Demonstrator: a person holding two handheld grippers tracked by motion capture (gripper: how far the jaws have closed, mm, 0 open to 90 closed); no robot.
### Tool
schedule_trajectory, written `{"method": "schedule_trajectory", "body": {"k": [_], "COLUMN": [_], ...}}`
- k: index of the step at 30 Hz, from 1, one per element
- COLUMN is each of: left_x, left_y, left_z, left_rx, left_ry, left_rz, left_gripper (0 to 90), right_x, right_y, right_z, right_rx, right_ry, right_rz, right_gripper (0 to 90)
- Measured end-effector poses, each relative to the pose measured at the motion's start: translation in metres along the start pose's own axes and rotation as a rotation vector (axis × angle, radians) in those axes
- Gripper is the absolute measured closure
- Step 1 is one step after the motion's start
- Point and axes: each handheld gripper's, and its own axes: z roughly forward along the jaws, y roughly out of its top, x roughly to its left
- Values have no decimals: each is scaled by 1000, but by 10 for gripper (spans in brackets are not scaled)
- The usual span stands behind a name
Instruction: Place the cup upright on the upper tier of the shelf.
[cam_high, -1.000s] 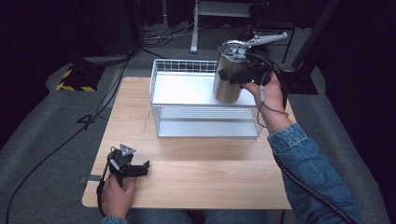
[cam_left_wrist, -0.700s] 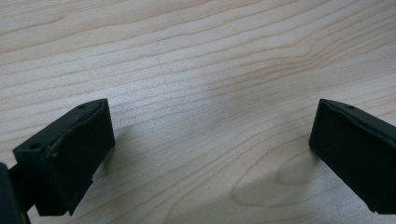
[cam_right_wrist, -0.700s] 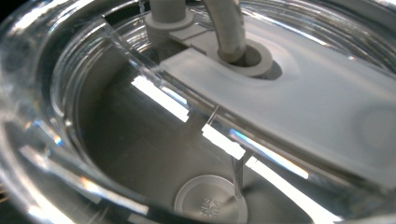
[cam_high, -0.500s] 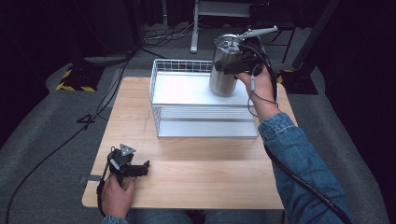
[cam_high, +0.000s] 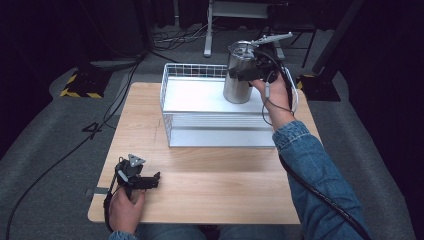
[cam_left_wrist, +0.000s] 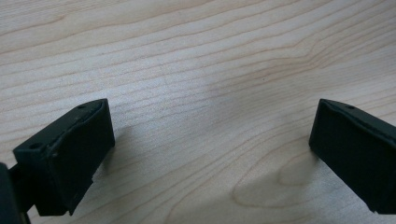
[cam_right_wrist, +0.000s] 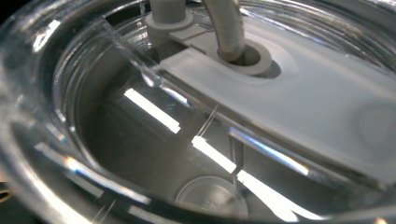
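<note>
A steel tumbler (cam_high: 239, 75) stands nearly upright over the far right part of a white wire basket (cam_high: 180, 100), its long axis running top to bottom with a slight lean and its mouth facing up. Its base sits at or just above the basket's white floor; which one cannot be told. The right gripper (cam_high: 248, 71) grips the tumbler at its upper part, the hand (cam_high: 274, 97) and a denim sleeve (cam_high: 315, 175) reaching in from the right. In the right gripper view a clear plastic lid (cam_right_wrist: 196, 116) is seen from very close, with a white slider (cam_right_wrist: 280, 98) and a pale stem rising through a round hole, and steel walls below.

The left gripper (cam_high: 141, 179) lies on the near left part of the wooden table (cam_high: 220, 185), held by the left hand (cam_high: 124, 210). Its jaws stand wide apart with nothing between them, and bare wood grain (cam_left_wrist: 210, 93) shows between them in the left gripper view.

The table is light wood and the basket sits at its far middle. Around it lies grey carpet (cam_high: 45, 130), with black cables (cam_high: 115, 105) trailing off to the left, a yellow-and-black striped block (cam_high: 80, 86) on the floor, and a white stand (cam_high: 240, 15) in the dark room behind.
</note>
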Motion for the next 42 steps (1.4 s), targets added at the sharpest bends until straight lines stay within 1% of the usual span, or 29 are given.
{"method": "schedule_trajectory", "body": {"k": [3, 6, 10, 19, 20, 22, 25, 29, 33, 34, 35, 38, 40, 42], "left_x": [0, 0, 0, 0, 0, 0, 0, 0, 0, 0, 0, 0, 0, 0], "left_y": [0, 0, 0, 0, 0, 0, 0, 0, 0, 0, 0, 0, 0, 0], "left_z": [0, 0, 0, 0, 0, 0, 0, 0, 0, 0, 0, 0, 0, 0], "left_rx": [0, 0, 0, 0, 0, 0, 0, 0, 0, 1, 0, 0, 0, 0], "left_ry": [0, 0, 0, 0, 0, 0, 0, 0, 0, 1, 1, 1, -2, 1], "left_rz": [0, -1, 0, 0, 0, 0, 0, 0, 0, 5, 1, 1, -3, 1], "left_gripper": [6, 5, 5, 5, 5, 5, 5, 5, 5, 6, 5, 5, 5, 6], "right_x": [2, 2, 1, -1, -1, -2, -2, -1, 0, 0, 1, 0, 1, 1], "right_y": [1, 1, 0, -2, -3, -3, -4, -5, -5, -5, -5, -6, -7, -9], "right_z": [1, 1, 1, 3, 3, 4, 5, 3, 1, -1, -2, -8, -12, -17], "right_rx": [6, 11, 2, -16, -16, -22, -33, -34, -33, -35, -38, -50, -47, -57], "right_ry": [-1, -1, 6, 16, 19, 17, 17, 7, 1, 0, 1, -1, 0, 0], "right_rz": [-14, -15, -20, -21, -13, -8, -8, -10, -9, -7, -3, -7, 1, 0], "right_gripper": [34, 33, 33, 26, 22, 0, 0, 0, 0, 0, 0, 0, 0, 0]}}
